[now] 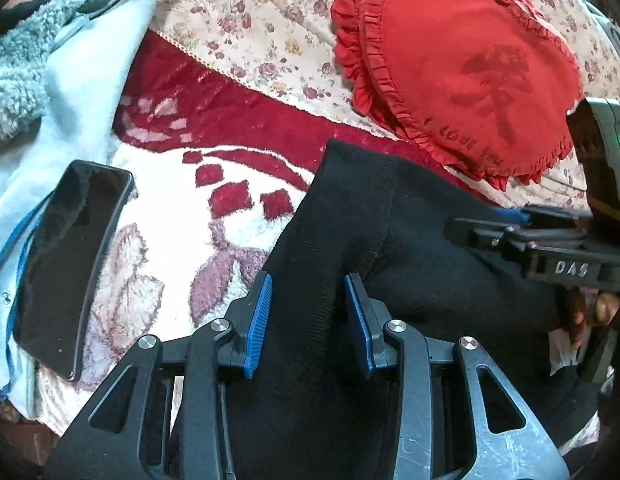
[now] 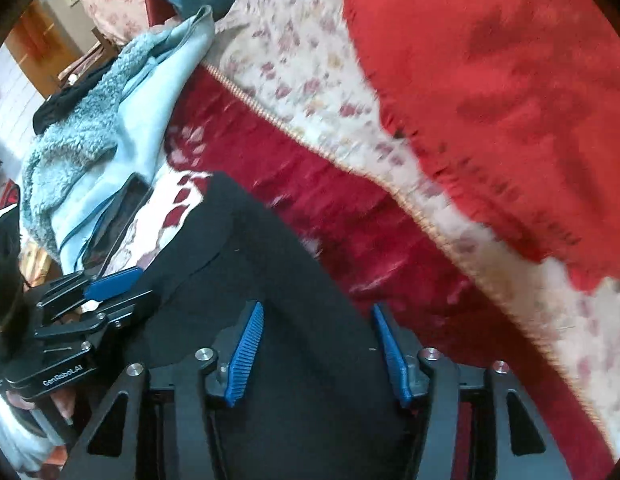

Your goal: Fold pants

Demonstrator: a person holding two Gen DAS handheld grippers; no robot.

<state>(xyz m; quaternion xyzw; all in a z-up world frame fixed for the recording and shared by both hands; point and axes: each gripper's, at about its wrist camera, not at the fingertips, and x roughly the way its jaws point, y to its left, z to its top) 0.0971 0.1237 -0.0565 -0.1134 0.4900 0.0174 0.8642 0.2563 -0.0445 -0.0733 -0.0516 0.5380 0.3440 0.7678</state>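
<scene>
Black pants [image 1: 390,240] lying on bed blanket [image 1: 169,200], near red heart pillow [image 1: 462,72]; phone [image 1: 65,264] resting on light blue jacket [image 1: 77,92] off to side. Left tool [image 1: 307,312] hovering with fingers spread, fabric running between them, not pinched. Right tool [image 2: 316,344] also spread over pants; right view blurring. Judging: grasp stage, fold not yet made. Next move calls for both tools closing on cloth edge, then lifting over.
</scene>
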